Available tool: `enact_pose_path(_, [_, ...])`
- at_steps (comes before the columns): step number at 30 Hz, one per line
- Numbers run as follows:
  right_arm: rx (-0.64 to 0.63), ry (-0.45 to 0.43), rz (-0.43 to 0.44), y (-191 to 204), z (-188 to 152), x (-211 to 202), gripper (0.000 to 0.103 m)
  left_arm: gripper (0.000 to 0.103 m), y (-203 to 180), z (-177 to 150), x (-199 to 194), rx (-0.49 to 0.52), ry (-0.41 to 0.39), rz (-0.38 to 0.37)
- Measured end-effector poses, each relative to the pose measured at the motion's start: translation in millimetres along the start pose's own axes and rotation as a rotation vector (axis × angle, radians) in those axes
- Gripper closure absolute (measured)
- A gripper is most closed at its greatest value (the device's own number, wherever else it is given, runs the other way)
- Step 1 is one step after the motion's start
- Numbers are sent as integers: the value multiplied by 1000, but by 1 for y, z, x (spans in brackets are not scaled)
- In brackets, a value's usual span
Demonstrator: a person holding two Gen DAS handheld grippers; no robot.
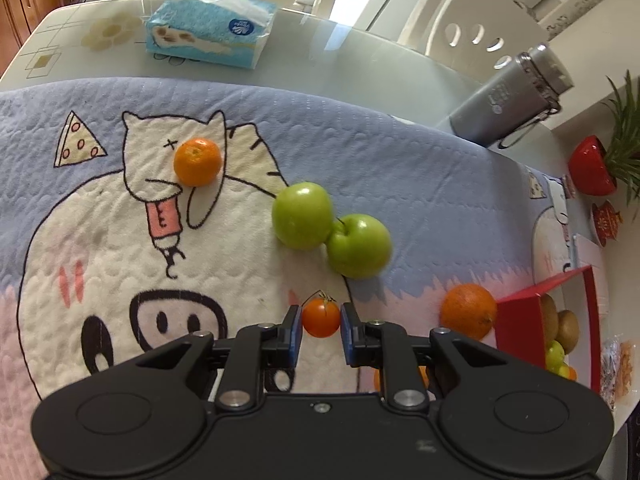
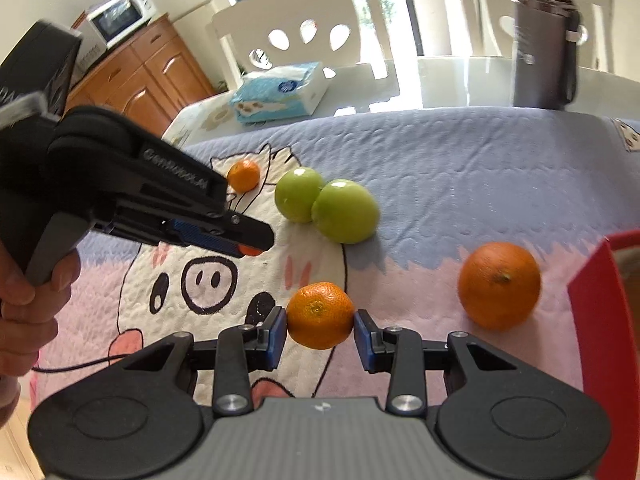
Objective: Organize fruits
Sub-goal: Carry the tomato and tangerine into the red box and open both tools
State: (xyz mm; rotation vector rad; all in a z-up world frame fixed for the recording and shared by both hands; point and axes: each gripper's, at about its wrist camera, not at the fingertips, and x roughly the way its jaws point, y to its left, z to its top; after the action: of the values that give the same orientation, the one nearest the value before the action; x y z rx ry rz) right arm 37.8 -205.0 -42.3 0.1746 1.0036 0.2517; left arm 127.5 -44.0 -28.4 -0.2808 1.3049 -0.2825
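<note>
While both grippers are carrying fruit, these are the points to watch:
Left gripper (image 1: 320,322): clamping a tomato (image 1: 321,317) between its blue pads, hanging over the blanket (image 1: 400,152) near its front edge
Right gripper (image 2: 320,330): pinching a mandarin (image 2: 320,315) by its sides, also hovering above the blanket's front part
Loose fruit: two green apples (image 1: 332,232) are touching each other mid-blanket; a second mandarin (image 1: 198,161) is lying toward the far left; an orange (image 1: 469,316) is sitting just beside the red box (image 1: 520,320)
Box: standing at the blanket's right edge, already holding kiwis and other fruit
Likely step: both pieces are probably heading to the box
Risk, tomato: soft skin may be splitting if the pads are squeezing harder
Risk, mandarin: round and held only at its widest line, so a quick swing could be rolling it out
Risk, crowding: two grippers converging on one narrow box could be knocking together, or nudging the orange off the edge
Risk, box: its wall looks light, and a bump might be tipping it
</note>
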Motion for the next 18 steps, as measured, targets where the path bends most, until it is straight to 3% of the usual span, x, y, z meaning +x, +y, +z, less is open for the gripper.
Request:
enact_pose_path(3, [37,-20,5,-6,-6,-12,64,81,-6,-9,-9,-12,4,-31])
enact_pose_path(6, [60,-45,15,-14,-12,-27,64,81,-15,-18,-12,-50,28,-110])
enact_pose_path(15, [188,-148,-29,-61,-34,-81,64,81,-78,-31,-20,61,27,-171])
enact_pose_path(18, [236,-183,-52,-81,-41,-100,64,81,-96,-34,-15,54,75,-260])
